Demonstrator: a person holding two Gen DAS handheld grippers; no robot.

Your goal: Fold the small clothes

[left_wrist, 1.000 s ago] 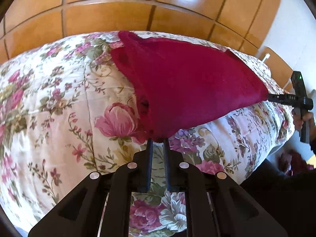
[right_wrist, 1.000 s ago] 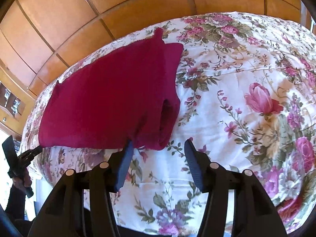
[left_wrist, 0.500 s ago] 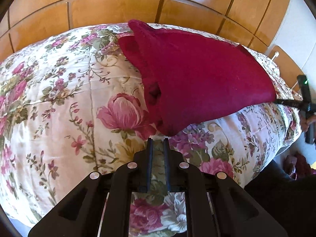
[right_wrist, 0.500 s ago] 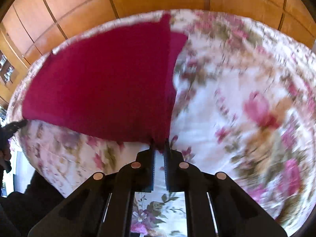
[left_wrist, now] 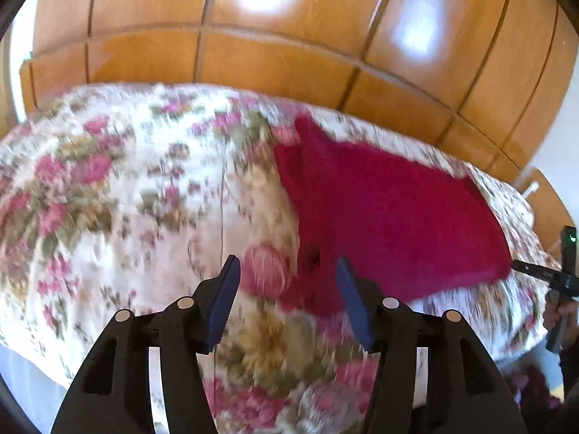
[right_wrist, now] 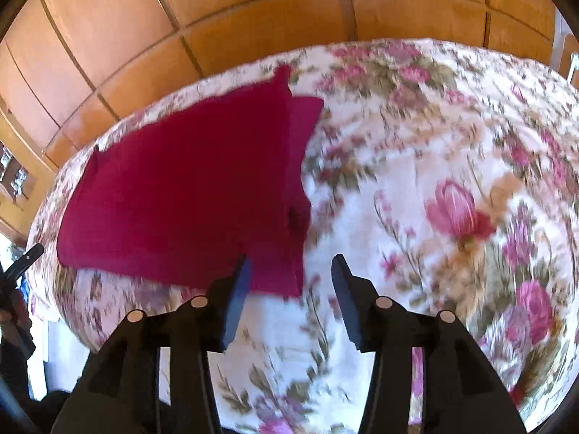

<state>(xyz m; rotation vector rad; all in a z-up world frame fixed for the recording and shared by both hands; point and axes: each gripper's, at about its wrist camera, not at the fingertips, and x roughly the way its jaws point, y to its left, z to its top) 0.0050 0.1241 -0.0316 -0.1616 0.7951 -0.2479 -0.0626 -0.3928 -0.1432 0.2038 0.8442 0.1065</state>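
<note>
The crimson garment (right_wrist: 188, 188) lies folded flat on the floral bedspread (right_wrist: 416, 188), toward the left half of the bed as seen from the right wrist, its near corner pointing at the cameras. A second ago its near edge was raised between both grippers; half a second ago each pair of jaws was pinched shut at that edge. Now the cloth rests on the quilt, released.

Left gripper (left_wrist: 287, 282): jaws opening, about half spread, nothing pressed between the pads; the garment's lower left corner lies beyond the gap, untouched. Right gripper (right_wrist: 291, 275): jaws likewise opening, half spread; the garment's near right corner shows past the left finger (right_wrist: 237, 289), not clamped. Both views are blurred by motion.

Edges: the garment's far edge reaches close to the wooden panelled headboard (left_wrist: 275, 58); its side edge sits near the bed's side, where the right gripper's tips appear in the left wrist view (left_wrist: 539, 273), just beside the cloth, borne by a hand (left_wrist: 559, 313). Open quilt extends broadly to the side away from that bed edge and in front of the garment.
</note>
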